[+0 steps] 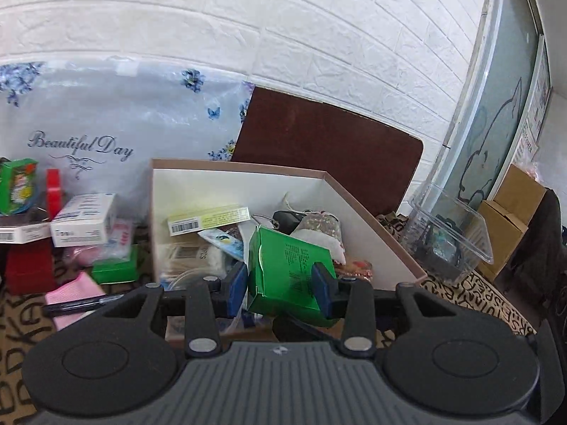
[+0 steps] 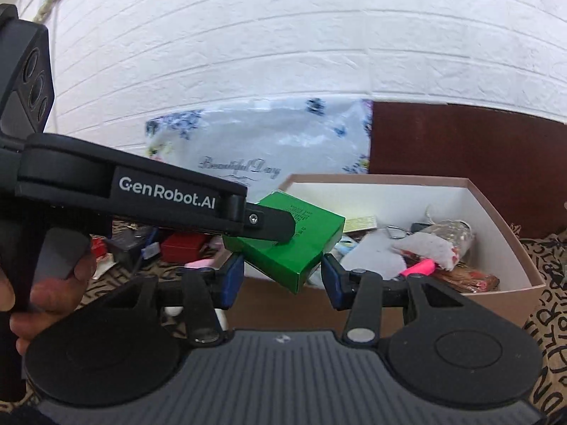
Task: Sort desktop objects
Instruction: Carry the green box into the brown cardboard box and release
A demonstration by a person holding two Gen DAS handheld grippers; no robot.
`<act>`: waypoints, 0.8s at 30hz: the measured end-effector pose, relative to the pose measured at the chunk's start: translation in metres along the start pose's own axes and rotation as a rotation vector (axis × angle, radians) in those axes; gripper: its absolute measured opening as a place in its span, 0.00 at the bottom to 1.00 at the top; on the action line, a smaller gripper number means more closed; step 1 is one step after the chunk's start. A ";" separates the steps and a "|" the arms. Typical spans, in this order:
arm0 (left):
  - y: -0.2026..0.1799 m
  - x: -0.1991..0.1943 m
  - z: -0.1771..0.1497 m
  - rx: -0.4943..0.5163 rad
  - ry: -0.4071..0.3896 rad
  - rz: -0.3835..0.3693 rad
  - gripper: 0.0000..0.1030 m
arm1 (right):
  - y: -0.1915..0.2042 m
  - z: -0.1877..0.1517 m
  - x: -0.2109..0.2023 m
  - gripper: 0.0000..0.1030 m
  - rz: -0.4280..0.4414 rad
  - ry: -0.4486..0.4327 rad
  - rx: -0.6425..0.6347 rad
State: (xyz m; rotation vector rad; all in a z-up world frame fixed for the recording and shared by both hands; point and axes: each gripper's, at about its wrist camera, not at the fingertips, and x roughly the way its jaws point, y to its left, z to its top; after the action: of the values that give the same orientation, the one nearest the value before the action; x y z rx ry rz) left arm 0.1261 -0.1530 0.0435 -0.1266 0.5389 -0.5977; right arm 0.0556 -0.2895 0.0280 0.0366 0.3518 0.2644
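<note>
Left wrist view: the left gripper [image 1: 283, 285] clamps the green box [image 1: 288, 272] above the near edge of the bin [image 1: 354, 191]. The right gripper [image 2: 281, 279] brackets the box's corner; contact unclear. Released here, the tilted box could catch the rim and fall outside.

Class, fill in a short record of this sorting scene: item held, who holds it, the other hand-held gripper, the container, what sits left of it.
Item held: green box
Held by: left hand-held gripper, pads pressed on the box's two sides
Right hand-held gripper: holding nothing; green box ahead of its fingers
Container: white cardboard box, already holding mixed items
Left of container: white medicine box, red case, black pen
</note>
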 end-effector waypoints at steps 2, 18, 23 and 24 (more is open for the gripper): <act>0.001 0.012 0.005 -0.001 -0.001 0.001 0.41 | -0.011 0.002 0.007 0.46 -0.007 0.009 0.019; 0.015 0.005 -0.009 -0.038 -0.003 0.004 0.96 | -0.019 -0.003 0.024 0.86 -0.064 -0.013 0.064; 0.008 -0.012 -0.024 0.003 -0.028 0.009 0.97 | -0.010 -0.006 0.014 0.94 -0.071 -0.020 0.085; 0.007 -0.016 -0.026 0.005 -0.034 0.013 0.97 | -0.007 -0.006 0.012 0.94 -0.079 -0.025 0.075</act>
State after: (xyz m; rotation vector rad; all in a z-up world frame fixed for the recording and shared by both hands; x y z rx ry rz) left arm 0.1055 -0.1370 0.0267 -0.1281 0.5049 -0.5829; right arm 0.0658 -0.2930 0.0177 0.0995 0.3380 0.1721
